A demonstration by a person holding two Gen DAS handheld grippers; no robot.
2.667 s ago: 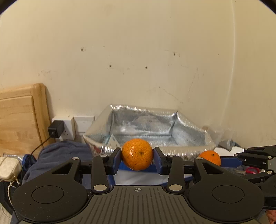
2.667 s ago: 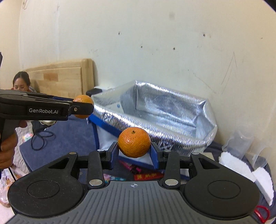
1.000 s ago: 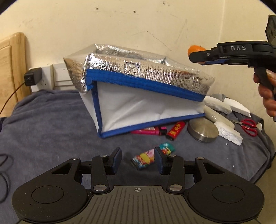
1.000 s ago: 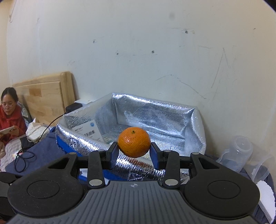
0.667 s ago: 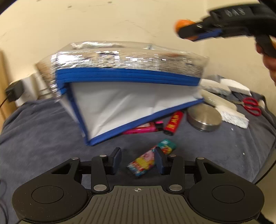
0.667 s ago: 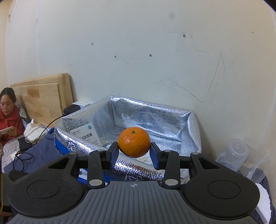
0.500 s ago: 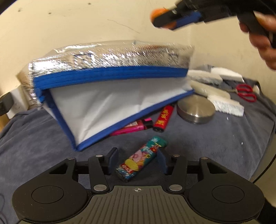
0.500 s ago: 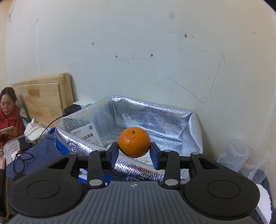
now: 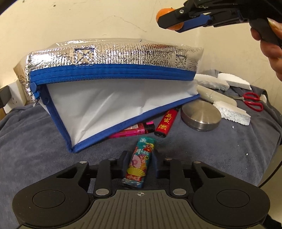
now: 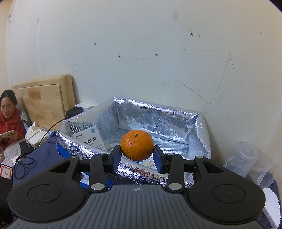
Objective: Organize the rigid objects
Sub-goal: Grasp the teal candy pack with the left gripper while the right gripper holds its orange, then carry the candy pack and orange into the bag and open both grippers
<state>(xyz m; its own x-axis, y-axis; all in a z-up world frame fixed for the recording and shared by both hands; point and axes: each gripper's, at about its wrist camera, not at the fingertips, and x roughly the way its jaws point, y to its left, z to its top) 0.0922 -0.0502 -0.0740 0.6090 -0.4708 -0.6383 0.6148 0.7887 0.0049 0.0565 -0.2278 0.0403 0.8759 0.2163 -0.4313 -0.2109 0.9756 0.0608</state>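
My left gripper (image 9: 138,163) is open and low over the grey cloth, its fingers on either side of a teal patterned lighter (image 9: 141,163) that lies between them. My right gripper (image 10: 137,156) is shut on an orange (image 10: 137,145) and holds it above the open silver insulated bag (image 10: 158,121). In the left wrist view the bag (image 9: 114,58) stands behind the lighter, with the right gripper and orange (image 9: 163,13) high above its right end. A white medicine box (image 10: 89,138) lies inside the bag.
A red lighter (image 9: 166,122) and a pink lighter (image 9: 134,130) lie by the bag's front edge. A round metal tin (image 9: 201,117), foam pieces (image 9: 232,114) and red scissors (image 9: 252,101) lie to the right. A clear plastic bottle (image 10: 245,158) lies right of the bag.
My left gripper let go of its orange earlier, dropped to the cloth and moved forward until the teal lighter sits between its fingers. My right gripper moved over the bag with its orange.
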